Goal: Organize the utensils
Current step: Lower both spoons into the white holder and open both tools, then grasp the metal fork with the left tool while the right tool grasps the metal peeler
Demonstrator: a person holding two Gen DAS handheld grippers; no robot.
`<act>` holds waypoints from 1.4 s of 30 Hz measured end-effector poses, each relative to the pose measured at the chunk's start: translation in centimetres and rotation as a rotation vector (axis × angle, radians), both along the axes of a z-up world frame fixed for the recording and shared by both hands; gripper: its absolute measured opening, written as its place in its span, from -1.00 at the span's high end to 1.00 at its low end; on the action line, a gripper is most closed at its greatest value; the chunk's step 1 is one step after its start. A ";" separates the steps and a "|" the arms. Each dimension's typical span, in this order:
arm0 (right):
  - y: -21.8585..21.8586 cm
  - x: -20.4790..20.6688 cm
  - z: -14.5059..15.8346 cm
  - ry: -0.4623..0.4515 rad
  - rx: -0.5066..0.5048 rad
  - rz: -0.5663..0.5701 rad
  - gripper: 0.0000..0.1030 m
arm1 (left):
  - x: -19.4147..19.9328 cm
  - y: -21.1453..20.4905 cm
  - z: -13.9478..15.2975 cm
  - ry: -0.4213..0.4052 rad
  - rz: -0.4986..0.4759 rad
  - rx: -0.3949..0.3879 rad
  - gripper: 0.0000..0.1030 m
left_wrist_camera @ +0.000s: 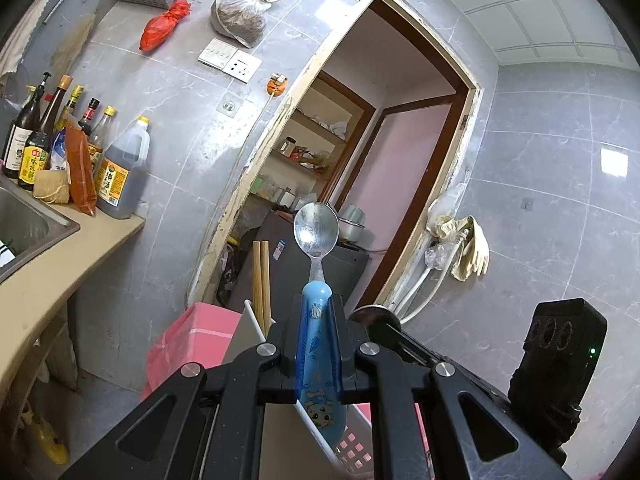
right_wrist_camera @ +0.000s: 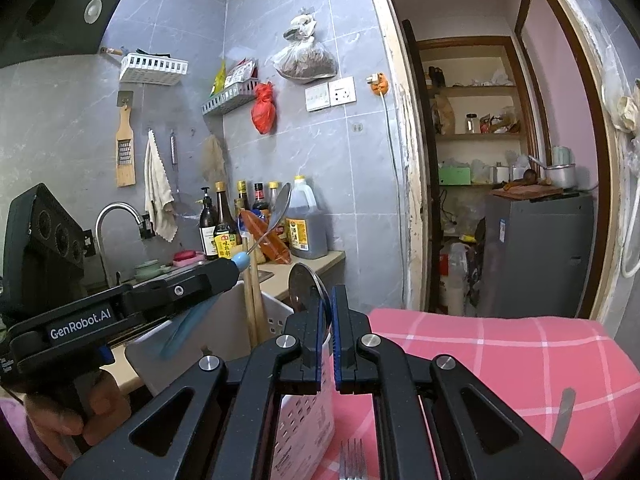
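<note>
the blue-handled spoon (left_wrist_camera: 317, 320) is pinched by its handle in the left gripper (left_wrist_camera: 316, 312), bowl raised above the white utensil basket (right_wrist_camera: 276, 312); 2 wooden chopsticks (left_wrist_camera: 261, 280) stand in that basket; a metal spoon (right_wrist_camera: 306, 286) is held between the near-closed jaws of the right gripper (right_wrist_camera: 326, 312); a fork (right_wrist_camera: 352, 460) lies on the pink checked cloth (right_wrist_camera: 500, 360).

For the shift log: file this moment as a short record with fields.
left gripper: shut on the blue-handled spoon, bowl up
right gripper: jaws nearly closed around a metal spoon; grip unclear
holder: white slotted basket holding wooden chopsticks
cloth: pink checked cloth
left on cloth: fork
</note>
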State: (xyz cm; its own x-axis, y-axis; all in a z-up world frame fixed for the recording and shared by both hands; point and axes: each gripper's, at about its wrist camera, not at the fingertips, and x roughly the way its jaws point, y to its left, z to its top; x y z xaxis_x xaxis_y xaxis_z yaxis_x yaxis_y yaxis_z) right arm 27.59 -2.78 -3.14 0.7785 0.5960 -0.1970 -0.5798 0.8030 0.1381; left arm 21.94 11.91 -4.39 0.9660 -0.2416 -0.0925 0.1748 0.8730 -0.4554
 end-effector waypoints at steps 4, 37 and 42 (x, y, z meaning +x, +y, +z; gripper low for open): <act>-0.4 -0.1 0.0 -0.004 0.019 0.003 0.56 | -0.1 0.2 0.0 0.000 -0.008 0.003 0.80; -8.0 -4.6 2.9 0.050 0.047 -0.180 -0.23 | -4.3 -1.9 2.9 0.115 -0.001 0.150 0.09; -12.4 -6.5 4.8 0.054 0.062 -0.242 -0.67 | -5.9 -4.5 5.2 0.109 0.069 0.191 -0.61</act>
State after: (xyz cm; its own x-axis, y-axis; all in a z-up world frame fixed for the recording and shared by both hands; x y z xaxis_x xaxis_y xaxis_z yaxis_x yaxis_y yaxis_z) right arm 21.14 -15.13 1.68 0.8894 0.4057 -0.2108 -0.3622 0.9066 0.2166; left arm 16.07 7.39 0.81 0.9614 -0.1432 -0.2350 0.0703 0.9534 -0.2934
